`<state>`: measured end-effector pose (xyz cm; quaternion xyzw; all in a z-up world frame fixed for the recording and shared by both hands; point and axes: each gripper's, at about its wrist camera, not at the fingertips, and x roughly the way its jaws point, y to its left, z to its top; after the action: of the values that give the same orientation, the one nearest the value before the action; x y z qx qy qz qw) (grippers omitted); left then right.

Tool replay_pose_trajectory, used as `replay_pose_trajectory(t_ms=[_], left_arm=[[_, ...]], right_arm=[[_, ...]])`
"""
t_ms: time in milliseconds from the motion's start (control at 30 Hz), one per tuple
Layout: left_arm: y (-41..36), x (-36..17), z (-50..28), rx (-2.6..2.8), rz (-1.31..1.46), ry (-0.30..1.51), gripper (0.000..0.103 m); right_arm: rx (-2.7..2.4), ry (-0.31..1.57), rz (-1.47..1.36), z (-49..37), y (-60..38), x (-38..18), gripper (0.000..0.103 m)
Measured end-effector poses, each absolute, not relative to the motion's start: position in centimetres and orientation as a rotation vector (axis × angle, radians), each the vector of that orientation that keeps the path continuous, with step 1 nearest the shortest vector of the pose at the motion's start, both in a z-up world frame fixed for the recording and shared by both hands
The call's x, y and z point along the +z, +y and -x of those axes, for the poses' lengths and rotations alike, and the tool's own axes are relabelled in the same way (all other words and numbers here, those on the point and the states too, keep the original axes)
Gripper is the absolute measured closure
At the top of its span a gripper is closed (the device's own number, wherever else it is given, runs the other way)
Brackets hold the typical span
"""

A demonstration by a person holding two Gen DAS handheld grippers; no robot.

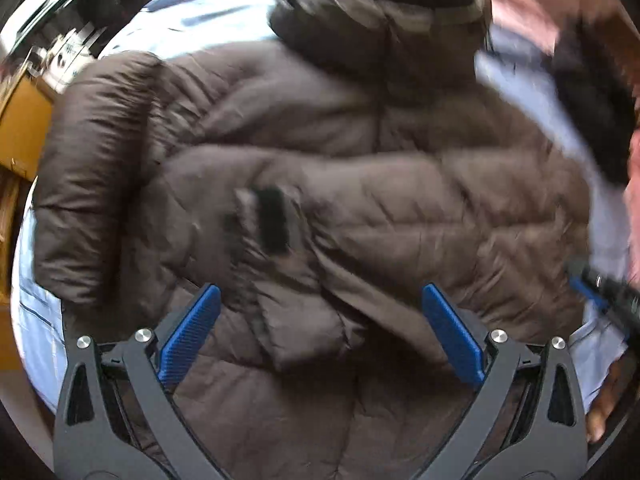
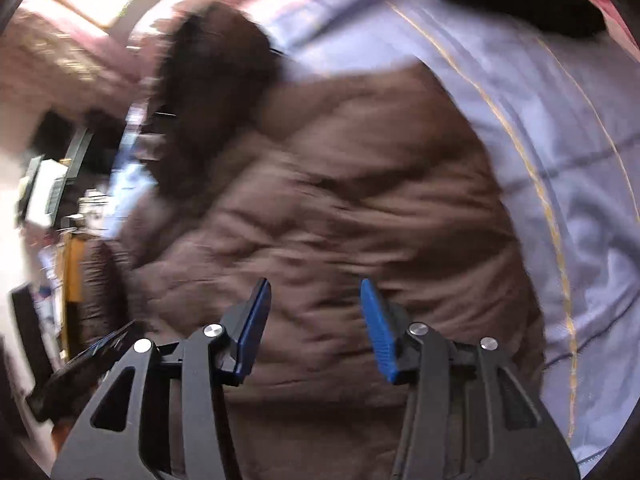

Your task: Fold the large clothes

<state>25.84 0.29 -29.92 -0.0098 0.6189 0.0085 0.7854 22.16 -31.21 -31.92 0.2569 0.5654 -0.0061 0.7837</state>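
A brown puffer jacket point(image 1: 320, 152) lies spread on a pale blue sheet point(image 1: 224, 20), its dark hood point(image 1: 380, 8) at the far end. My left gripper point(image 1: 320, 292) is open wide and empty, just above the jacket's lower part. The right gripper point(image 1: 600, 292) shows at the right edge of the left wrist view. In the right wrist view the same jacket point(image 2: 340, 200) fills the middle, blurred, with the hood point(image 2: 216, 64) at upper left. My right gripper point(image 2: 316, 288) is open and empty over the jacket's side.
The pale blue sheet point(image 2: 540, 100) with thin yellow stripes covers the bed to the right of the jacket. A dark garment point(image 1: 592, 100) lies at the right. Yellow-brown furniture point(image 1: 24, 128) stands at the left. Pink bedding point(image 1: 520, 0) lies beyond.
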Motion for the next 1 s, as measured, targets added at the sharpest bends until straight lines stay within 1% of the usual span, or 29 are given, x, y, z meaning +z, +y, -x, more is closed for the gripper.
replay_pose_trajectory(t_ms=[33,100,167,200,300,400,500,600,633,667,767,833,900,933,967,1000], left_arm=[[-0.5,-31.1,-25.8,0.027,-0.028,1.369,0.002],[-1.1,-33.9,-25.9,0.036,-0.089,1.446,0.002],[-0.7,-36.6,-26.0,0.051,-0.072,1.516,0.002],[-0.3,-37.8,-26.1,0.05,-0.034,1.539,0.002],[-0.6,-38.1,-26.2,0.066,-0.055,1.528,0.002],[-0.8,-36.8,-25.9,0.082,-0.064,1.506,0.002],[-0.7,-33.2,-25.5,0.074,-0.042,1.405,0.002],[-1.2,-30.1,-25.5,0.074,-0.09,1.267,0.002],[-1.3,-30.3,-25.7,0.074,-0.103,1.268,0.002],[-1.6,-30.9,-26.0,0.07,-0.112,1.288,0.002],[-2.1,-34.6,-26.6,0.054,-0.124,1.431,0.002],[-1.4,-34.8,-26.2,0.051,-0.095,1.445,0.004],[0.7,-32.0,-26.1,0.024,0.004,1.371,0.004],[2.0,-30.4,-26.0,0.014,0.059,1.326,0.004],[3.4,-28.9,-25.9,0.004,0.117,1.28,0.002],[6.4,-26.4,-25.6,-0.007,0.233,1.198,0.002]], right_arm=[[-0.054,1.249,-0.554,-22.3,-31.9,-33.1,0.054],[-0.094,1.291,-0.569,-22.4,-32.9,-34.6,0.064],[-0.137,1.306,-0.537,-22.7,-33.5,-35.6,0.083],[-0.16,1.311,-0.498,-22.9,-33.5,-36.1,0.085],[-0.176,1.324,-0.446,-23.3,-32.8,-37.1,0.086],[-0.206,1.318,-0.419,-23.0,-32.1,-35.7,0.085],[-0.199,1.213,-0.41,-22.2,-31.2,-32.3,0.085],[-0.196,1.088,-0.31,-22.4,-30.2,-29.8,0.082],[-0.192,1.082,-0.287,-22.8,-30.0,-29.9,0.081],[-0.189,1.111,-0.26,-23.5,-29.7,-30.7,0.076],[-0.182,1.27,-0.244,-24.6,-29.4,-35.2,0.076],[-0.179,1.275,-0.271,-24.2,-29.5,-36.0,0.075],[-0.162,1.283,-0.291,-24.2,-29.6,-35.2,0.064],[-0.146,1.281,-0.329,-24.1,-29.9,-34.4,0.05],[-0.134,1.262,-0.39,-23.7,-30.3,-33.6,0.033],[-0.13,1.245,-0.439,-23.3,-30.9,-32.9,0.027]])
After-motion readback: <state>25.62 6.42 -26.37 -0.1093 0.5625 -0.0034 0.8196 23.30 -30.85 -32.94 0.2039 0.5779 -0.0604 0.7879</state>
